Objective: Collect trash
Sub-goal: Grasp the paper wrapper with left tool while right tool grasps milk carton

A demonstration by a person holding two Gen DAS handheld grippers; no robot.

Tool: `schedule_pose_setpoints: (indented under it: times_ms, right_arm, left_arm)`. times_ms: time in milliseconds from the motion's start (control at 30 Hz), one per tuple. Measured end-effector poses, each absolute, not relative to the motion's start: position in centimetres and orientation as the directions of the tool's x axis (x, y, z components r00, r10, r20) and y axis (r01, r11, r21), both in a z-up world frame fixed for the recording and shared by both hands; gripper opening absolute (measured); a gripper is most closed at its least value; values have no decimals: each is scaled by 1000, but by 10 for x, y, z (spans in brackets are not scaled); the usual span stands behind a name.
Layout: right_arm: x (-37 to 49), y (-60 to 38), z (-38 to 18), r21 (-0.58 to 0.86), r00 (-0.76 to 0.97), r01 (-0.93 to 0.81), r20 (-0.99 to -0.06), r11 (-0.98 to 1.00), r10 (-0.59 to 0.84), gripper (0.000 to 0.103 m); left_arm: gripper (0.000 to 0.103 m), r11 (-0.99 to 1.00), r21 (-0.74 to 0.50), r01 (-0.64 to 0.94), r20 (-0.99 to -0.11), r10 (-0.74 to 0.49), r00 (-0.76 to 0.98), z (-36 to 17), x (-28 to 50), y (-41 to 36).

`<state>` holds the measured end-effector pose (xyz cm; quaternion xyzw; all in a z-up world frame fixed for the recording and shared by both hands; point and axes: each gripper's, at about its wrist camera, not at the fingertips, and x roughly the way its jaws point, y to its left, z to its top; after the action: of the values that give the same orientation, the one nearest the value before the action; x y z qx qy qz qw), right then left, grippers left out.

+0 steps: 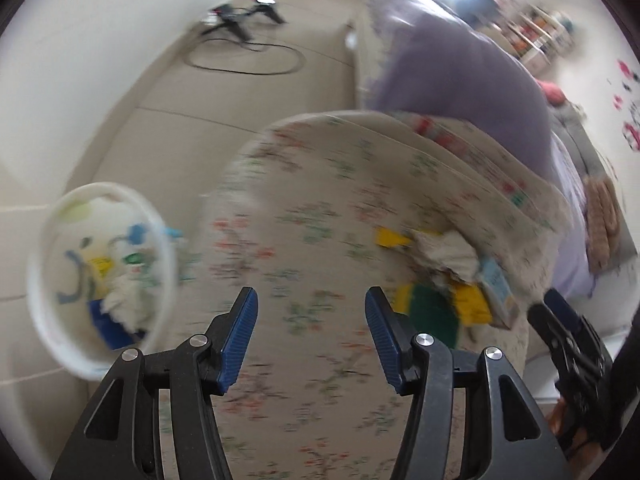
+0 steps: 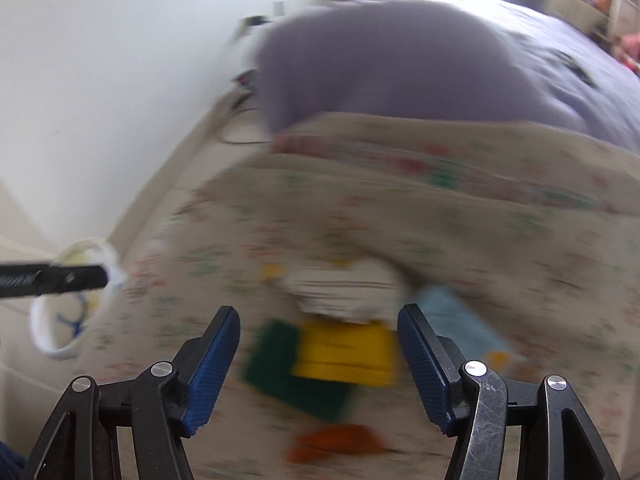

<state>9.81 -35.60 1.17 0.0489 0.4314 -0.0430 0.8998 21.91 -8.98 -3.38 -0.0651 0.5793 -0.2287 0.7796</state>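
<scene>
Hovering with both tongs, left gripper (image 1: 311, 312) and right gripper (image 2: 319, 332), apart and empty (everything blurred), a hasty grab at the scraps (image 2: 344, 354) lower centre might snag the bedsheet (image 2: 480, 240) instead.

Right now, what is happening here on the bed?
A person is collecting trash with two hand-held tongs. Both the left tongs and the right tongs are open and empty. A pile of scraps still lies on the floral bedcover. The white bin beside the bed already holds some trash.
</scene>
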Motion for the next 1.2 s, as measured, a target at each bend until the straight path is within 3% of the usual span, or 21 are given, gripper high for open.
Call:
schedule_pose_setpoints:
  times_ms: [100,233,567,700,733,800,1000,1200]
  right_arm:
    - [86,-398,6,6,612,200,-781,980,-121,71]
    - [80,-442,-10,47,559,281,-820,958,-124,71]
    - [83,-452,-29,-75,495,186,-854,980,-159,71]
    - [87,-452,-39,-100,475,145,-865,984,-158,71]
    - [88,-452,-42,-101,471,142,-868,985,-157,71]
    - [91,-454,-47,-101,464,138,-872,985,-155,71]
    - [98,-453,-61,-88,431,103,-894,991,-124,71]
    - [100,-446,-65,-100,427,75,-896,992,-122,71]
  left_arm:
    - [60,842,-385,378,-860,-476,185,-29,212,-138]
    - [61,800,-412,436,-853,-507,125,-34,203,-185]
    - [60,793,-523,312,-820,-568,68,-70,233,-228]
    - [57,813,-512,279,-829,-552,89,-80,238,-234]
    - [55,817,-503,281,-832,-546,101,-81,239,-233]
    - [34,827,-477,297,-841,-528,120,-81,239,-237]
    - [1,814,-503,290,-826,-552,113,-79,245,-228]
    - [0,780,-544,308,-790,-600,124,-63,241,-215]
